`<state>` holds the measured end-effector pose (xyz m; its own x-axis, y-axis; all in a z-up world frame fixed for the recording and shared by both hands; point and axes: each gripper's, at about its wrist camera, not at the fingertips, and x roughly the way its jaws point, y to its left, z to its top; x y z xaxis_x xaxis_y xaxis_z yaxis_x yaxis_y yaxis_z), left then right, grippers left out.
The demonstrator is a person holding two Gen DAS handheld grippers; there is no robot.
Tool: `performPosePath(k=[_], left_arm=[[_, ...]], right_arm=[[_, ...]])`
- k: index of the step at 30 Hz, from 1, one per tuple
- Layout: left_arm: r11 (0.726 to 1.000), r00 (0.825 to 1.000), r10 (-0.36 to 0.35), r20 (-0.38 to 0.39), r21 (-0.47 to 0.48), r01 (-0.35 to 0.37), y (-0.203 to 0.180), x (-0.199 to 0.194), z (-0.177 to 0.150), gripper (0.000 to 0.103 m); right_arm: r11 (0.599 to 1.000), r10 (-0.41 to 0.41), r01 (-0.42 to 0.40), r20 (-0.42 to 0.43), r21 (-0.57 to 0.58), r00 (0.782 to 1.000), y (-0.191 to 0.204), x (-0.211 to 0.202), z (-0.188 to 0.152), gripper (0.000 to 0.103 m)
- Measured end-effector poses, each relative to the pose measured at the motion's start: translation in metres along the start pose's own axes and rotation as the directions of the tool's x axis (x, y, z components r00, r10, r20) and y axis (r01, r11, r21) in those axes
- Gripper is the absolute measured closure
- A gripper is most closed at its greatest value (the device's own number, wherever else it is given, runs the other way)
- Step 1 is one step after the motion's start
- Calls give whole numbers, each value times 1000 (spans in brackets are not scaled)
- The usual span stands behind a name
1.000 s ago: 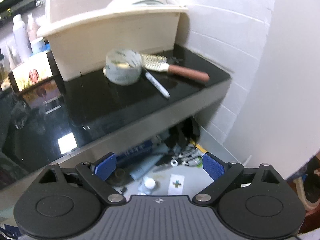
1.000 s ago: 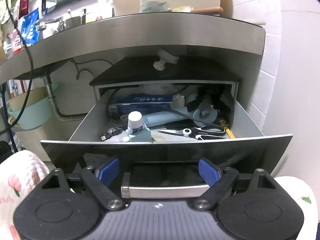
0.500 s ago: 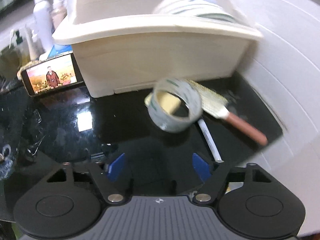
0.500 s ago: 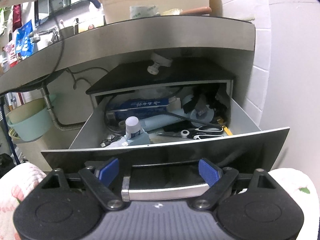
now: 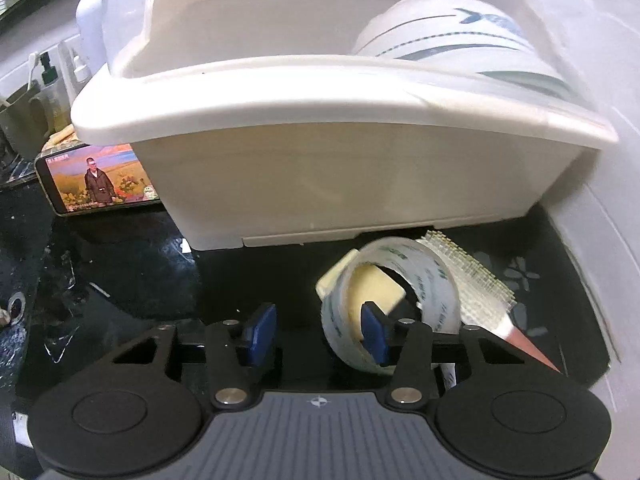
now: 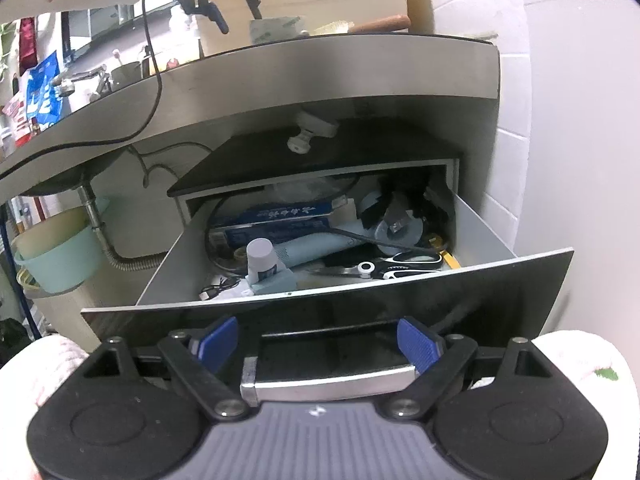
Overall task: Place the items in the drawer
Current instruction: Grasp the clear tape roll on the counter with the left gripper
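Black glossy countertop (image 5: 132,276) carries the tape roll (image 5: 390,304) just ahead-right of the left gripper (image 5: 318,330), whose empty jaws are closing with one pad inside the ring; shift right so the wall sits between pads, while the right gripper (image 6: 318,346) straddles the drawer handle (image 6: 332,382) unclenched

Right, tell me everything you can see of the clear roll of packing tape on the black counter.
The clear tape roll, printed with greenish lettering, stands tilted on edge on the glossy black counter, before the cream plastic tub. It leans over a wooden-handled brush. The left gripper is closing, one blue pad inside the ring; the wall is not yet pinched.
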<state>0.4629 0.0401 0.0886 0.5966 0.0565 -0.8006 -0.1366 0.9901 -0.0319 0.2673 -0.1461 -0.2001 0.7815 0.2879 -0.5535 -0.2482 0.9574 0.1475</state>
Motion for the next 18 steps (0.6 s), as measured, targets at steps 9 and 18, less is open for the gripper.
performPosePath(k=[9,18], left_arm=[[1000,998,11,-55,2,-10,-10,22,4,84],[1000,998,5,-63,28,-3,-12,25,2,97]], right_arm=[[1000,6,-5,-9,17,1000,-2,3,0,16],[1000,4,-4,-20,26,1000,-5,4,-1,16]])
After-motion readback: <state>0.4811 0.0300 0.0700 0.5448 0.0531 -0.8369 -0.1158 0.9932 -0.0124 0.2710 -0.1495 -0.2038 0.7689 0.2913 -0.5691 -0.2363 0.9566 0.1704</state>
